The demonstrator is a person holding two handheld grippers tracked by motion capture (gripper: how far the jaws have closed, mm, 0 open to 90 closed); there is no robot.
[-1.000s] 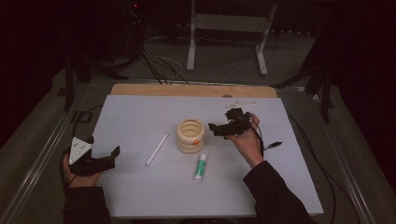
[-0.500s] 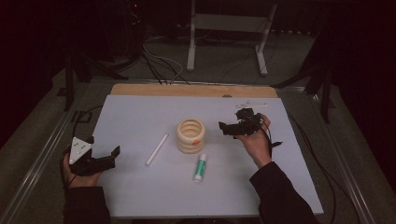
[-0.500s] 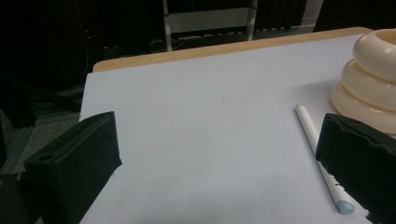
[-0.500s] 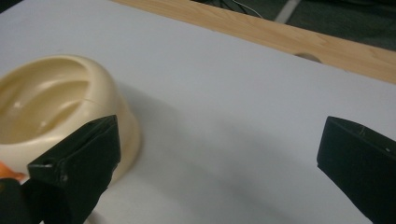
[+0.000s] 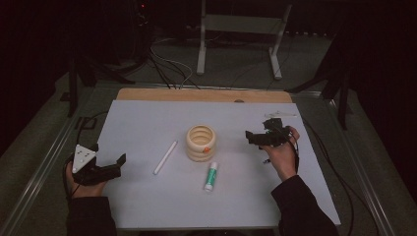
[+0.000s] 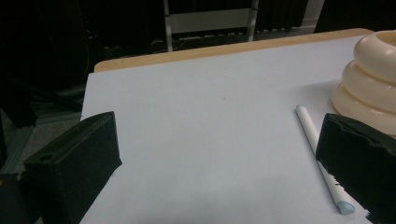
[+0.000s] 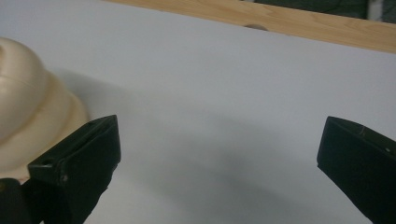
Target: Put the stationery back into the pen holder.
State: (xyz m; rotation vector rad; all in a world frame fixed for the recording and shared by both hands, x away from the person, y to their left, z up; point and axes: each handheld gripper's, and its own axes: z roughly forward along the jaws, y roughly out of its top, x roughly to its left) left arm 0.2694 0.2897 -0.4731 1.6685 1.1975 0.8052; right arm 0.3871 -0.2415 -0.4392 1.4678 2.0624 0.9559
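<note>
Lying just ahead of the left tongs point(image 6: 219, 168), the white stick point(image 6: 320, 156) was seen pointing away lengthwise; both left and right tongs point(image 7: 219, 172) were held wide open, empty.

Ring stack point(image 6: 373, 88) cut by frame edge; glue stick point(image 5: 210, 176) label unreadable.

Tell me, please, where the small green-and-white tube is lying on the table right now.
In the high view, the tube lies flat on the white table cover, just in front of the cream ringed holder and to the right of the white stick.
</note>
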